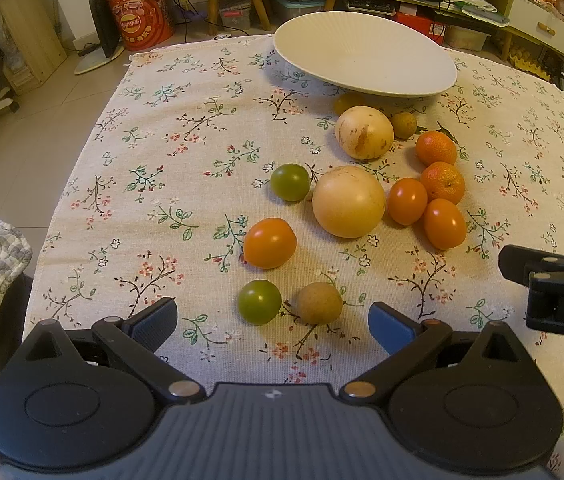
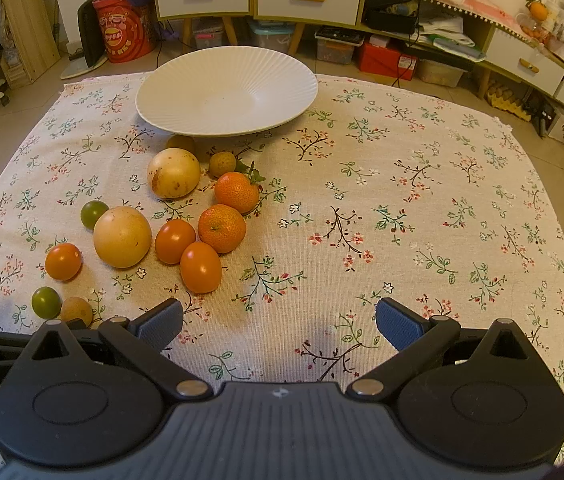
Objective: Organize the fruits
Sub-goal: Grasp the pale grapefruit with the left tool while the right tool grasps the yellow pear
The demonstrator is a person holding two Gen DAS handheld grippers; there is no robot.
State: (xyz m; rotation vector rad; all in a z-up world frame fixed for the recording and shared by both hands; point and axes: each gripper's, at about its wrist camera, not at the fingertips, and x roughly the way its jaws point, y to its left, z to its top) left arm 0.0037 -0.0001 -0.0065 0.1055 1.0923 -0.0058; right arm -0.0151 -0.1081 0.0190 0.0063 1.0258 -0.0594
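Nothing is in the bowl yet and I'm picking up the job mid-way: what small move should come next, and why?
Probably ease the left gripper forward and close on the small brown fruit. Its jaws stand open and empty, that fruit lies nearest between them, and the white plate holds nothing yet.

Ribbed glazed plate [image 2: 185,108], woven tablecloth [image 2: 402,220]
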